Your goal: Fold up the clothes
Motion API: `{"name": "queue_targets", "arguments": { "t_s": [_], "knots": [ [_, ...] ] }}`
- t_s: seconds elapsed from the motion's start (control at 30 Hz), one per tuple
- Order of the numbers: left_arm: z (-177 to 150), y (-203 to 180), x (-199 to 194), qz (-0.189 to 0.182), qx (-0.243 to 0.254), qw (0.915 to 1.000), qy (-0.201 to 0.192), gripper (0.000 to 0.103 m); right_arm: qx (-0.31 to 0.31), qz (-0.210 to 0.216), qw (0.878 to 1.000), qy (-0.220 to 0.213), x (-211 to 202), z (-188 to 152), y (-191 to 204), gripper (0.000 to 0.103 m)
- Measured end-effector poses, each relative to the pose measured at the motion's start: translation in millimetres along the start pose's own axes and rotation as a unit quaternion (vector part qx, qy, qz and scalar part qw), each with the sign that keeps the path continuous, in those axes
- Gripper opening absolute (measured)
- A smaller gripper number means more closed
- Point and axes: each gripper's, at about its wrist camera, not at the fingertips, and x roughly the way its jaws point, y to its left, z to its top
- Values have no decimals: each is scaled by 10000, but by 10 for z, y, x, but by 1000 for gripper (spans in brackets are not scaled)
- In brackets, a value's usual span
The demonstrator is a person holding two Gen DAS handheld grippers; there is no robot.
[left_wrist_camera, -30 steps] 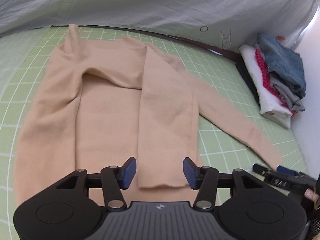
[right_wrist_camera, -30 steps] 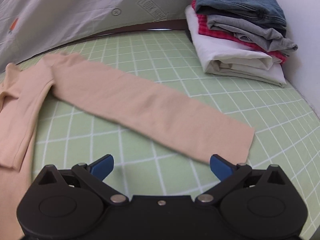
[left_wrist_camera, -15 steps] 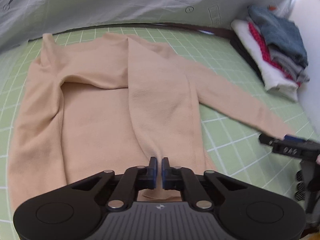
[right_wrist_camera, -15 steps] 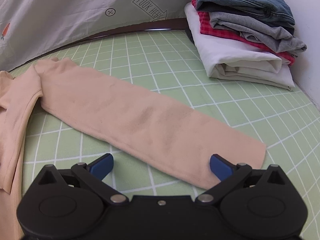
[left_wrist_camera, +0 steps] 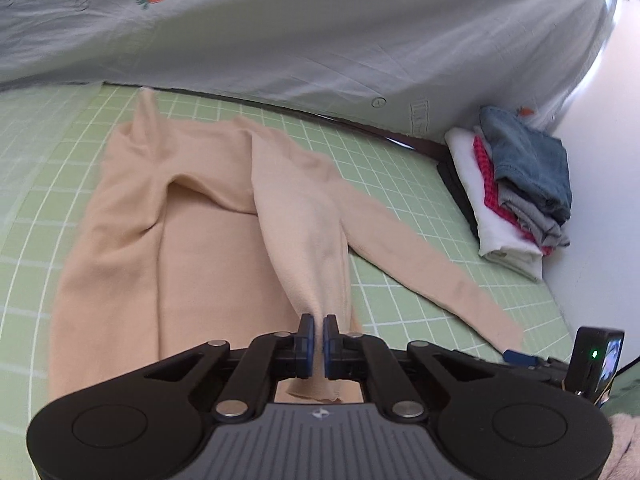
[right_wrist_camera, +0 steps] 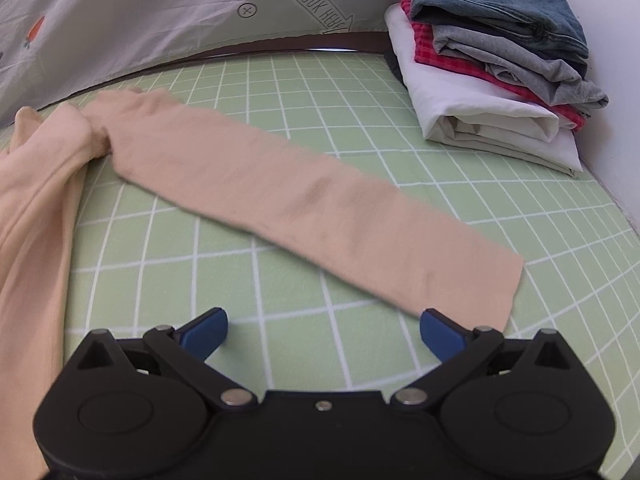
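A beige long-sleeved top (left_wrist_camera: 168,240) lies flat on the green grid mat (left_wrist_camera: 400,184). My left gripper (left_wrist_camera: 319,340) is shut on the end of its folded-over sleeve (left_wrist_camera: 308,240) and lifts that end off the body. The other sleeve (right_wrist_camera: 304,204) stretches out to the right across the mat. My right gripper (right_wrist_camera: 322,332) is open, its blue pads straddling the mat just in front of that sleeve's cuff (right_wrist_camera: 496,280). The right gripper's tip also shows at the right edge of the left wrist view (left_wrist_camera: 520,358).
A stack of folded clothes (right_wrist_camera: 492,64), jeans on top, stands at the back right against the white wall; it also shows in the left wrist view (left_wrist_camera: 516,184). A pale printed sheet (left_wrist_camera: 280,32) hangs behind the mat's far edge.
My left gripper closed on the folded sleeve's end and has raised it. My right gripper stayed open and crept closer to the outstretched sleeve's cuff.
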Motion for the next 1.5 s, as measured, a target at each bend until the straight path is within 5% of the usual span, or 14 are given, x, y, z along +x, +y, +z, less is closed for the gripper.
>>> {"name": "queue_targets", "arguments": {
  "t_s": [0.83,1.17,1.5],
  "knots": [
    [-814,789,-968,500,-1680,9843,-223,4,-415,244,9987,194,-453,-478,511,103],
    [-900,1073,-758,869,-1917,9769,379,7,-400,224,9987,213,-456,-479,593,103],
    [-571,992,-715,1431,-1144,9829,175,55,-187,174,9994,-236,-507,-222,705,103]
  ]
}}
